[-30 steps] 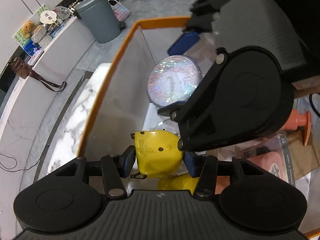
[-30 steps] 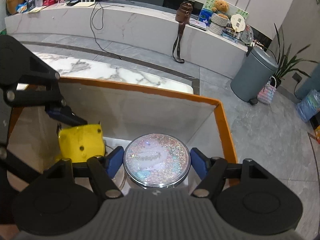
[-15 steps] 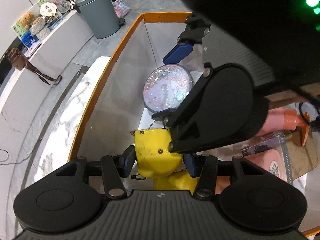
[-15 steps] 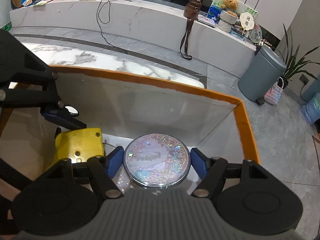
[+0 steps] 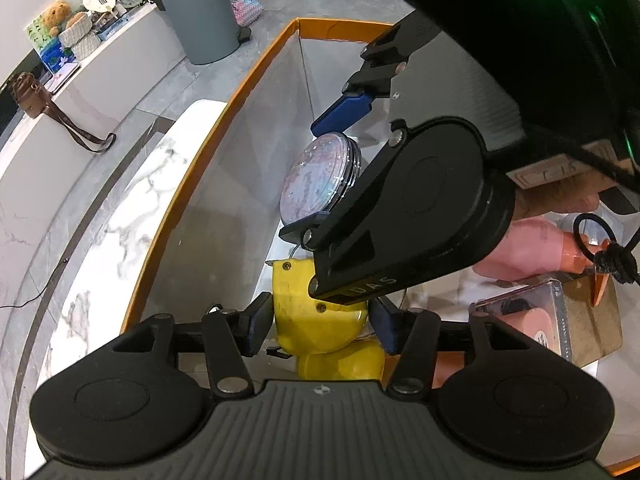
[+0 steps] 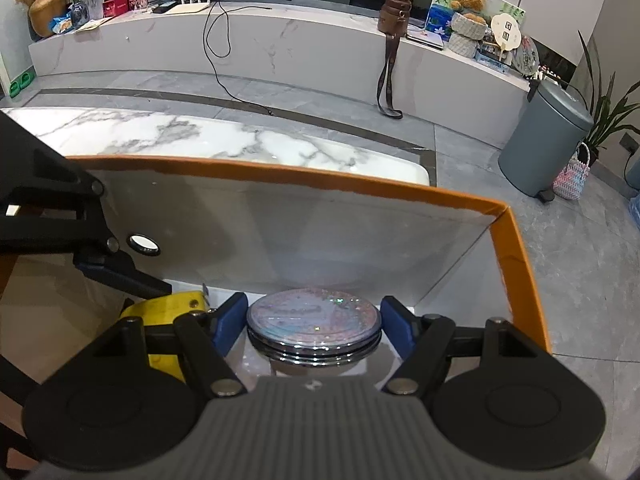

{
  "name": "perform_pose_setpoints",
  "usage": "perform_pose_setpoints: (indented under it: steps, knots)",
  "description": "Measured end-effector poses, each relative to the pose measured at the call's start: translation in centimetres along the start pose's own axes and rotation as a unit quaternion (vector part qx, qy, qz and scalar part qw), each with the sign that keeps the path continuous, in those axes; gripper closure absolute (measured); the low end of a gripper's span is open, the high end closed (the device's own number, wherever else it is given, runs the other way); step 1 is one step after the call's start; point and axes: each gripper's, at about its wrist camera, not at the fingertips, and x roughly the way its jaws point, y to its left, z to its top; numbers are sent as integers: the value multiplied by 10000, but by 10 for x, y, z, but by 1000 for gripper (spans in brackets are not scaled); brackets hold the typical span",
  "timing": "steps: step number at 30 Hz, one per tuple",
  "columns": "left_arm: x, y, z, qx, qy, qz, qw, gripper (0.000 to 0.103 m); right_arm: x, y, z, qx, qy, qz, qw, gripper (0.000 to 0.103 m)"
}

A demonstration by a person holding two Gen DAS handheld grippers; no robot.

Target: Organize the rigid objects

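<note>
You have both grippers down inside the orange-rimmed box (image 6: 516, 264), which stands on the marble table (image 6: 168, 136); this box is evidently the collection point

Largest item in hand: your right gripper (image 6: 312, 320) straddles the round glitter-lidded tin (image 6: 312, 314). Its blue pads (image 6: 230, 316) sit just beside the tin's rim on each side, and a narrow gap appears to remain, so I judge the jaws released or releasing; contact on the left pad cannot be ruled out. The tin lies low in the box's far corner, near the floor, seemingly delivered

Next: your left gripper (image 5: 320, 320) grasps the yellow tape measure (image 5: 316, 312), both pads pressing its sides. It is held inside the box, next to the near wall. A second yellow object (image 5: 344, 364) shows directly beneath; what it is cannot be told

Outstanding: beyond the box wall, in the left wrist view, a pink bottle with orange cap (image 5: 532, 248) and a clear-cased pink item (image 5: 532, 320) lie on the table, not yet boxed

Assessment: two items are at the box and one is still clamped. You have yet to free the tape measure, withdraw, and collect the pink items; roughly half the visible work remains
</note>
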Motion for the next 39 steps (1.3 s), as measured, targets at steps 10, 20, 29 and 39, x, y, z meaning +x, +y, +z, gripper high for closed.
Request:
perform_pose_setpoints:
  steps: [10,20,29,39]
  knots:
    - [-8,-6,-1,61,-31,58,10000,32,-6,5,-4,-191,65,-88,9998,30]
    - [-24,-8,2,138,-93,122,9998,31,-25,6,-5,-269,92,-152,9995,30]
    - [-50,-12,6,114,-266,180,9994,28,-59,2,-3,-255,-14,-371,9990,21]
    - [-98,-32,3,173,-541,319,9979,26,-121,5,-4,-316,-158,-643,9973,19]
